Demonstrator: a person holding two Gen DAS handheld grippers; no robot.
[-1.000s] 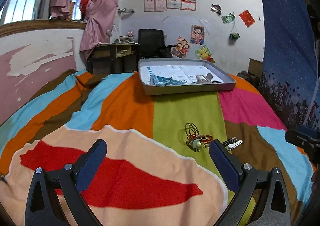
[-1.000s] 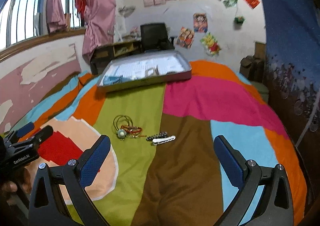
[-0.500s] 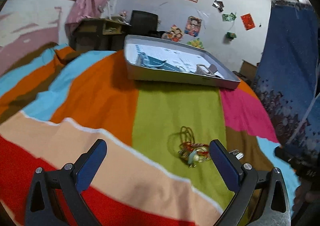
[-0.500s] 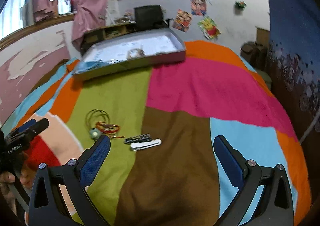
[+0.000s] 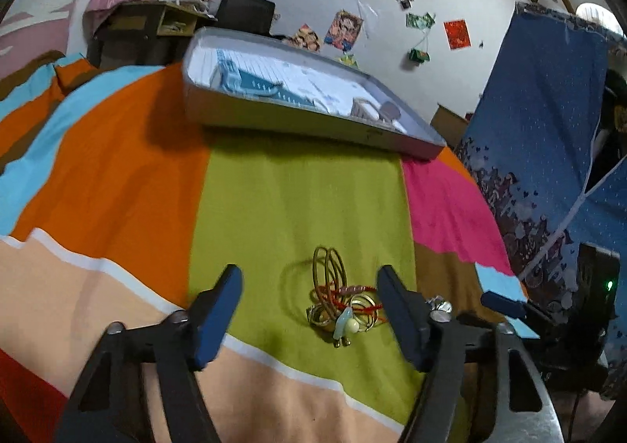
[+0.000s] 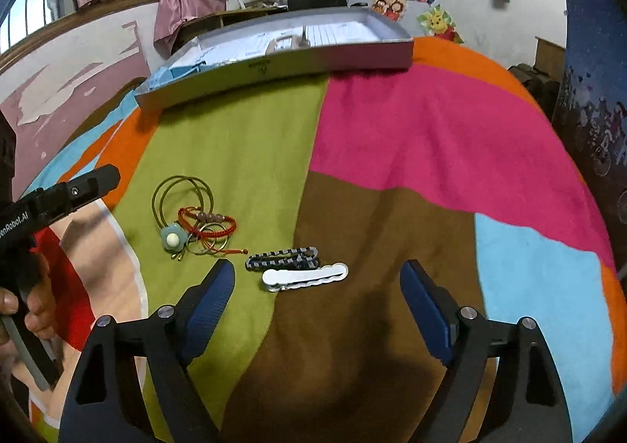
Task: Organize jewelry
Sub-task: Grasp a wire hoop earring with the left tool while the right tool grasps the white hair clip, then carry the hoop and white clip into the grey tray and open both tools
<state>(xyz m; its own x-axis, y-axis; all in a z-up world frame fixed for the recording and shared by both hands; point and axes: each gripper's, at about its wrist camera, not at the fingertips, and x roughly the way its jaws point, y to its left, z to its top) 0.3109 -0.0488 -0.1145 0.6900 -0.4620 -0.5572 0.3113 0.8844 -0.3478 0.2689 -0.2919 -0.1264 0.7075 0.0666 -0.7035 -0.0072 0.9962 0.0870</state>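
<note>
Two grippers, left gripper (image 5: 309, 309) and right gripper (image 6: 317, 298), hover with fingers apart. The jewelry tangle (image 5: 343, 300) lies between the left fingers, two hair clips (image 6: 299, 269) just ahead of the right fingers, likely for pickup toward the tray (image 6: 274, 66).

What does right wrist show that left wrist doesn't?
Right wrist only: both hair clips in full, the patterned clip and white clip, plus the left gripper from outside. Left wrist only: the jewelry pile between its own open fingers. Both: the bangle-and-bracelet pile, gray tray, striped blanket.
</note>
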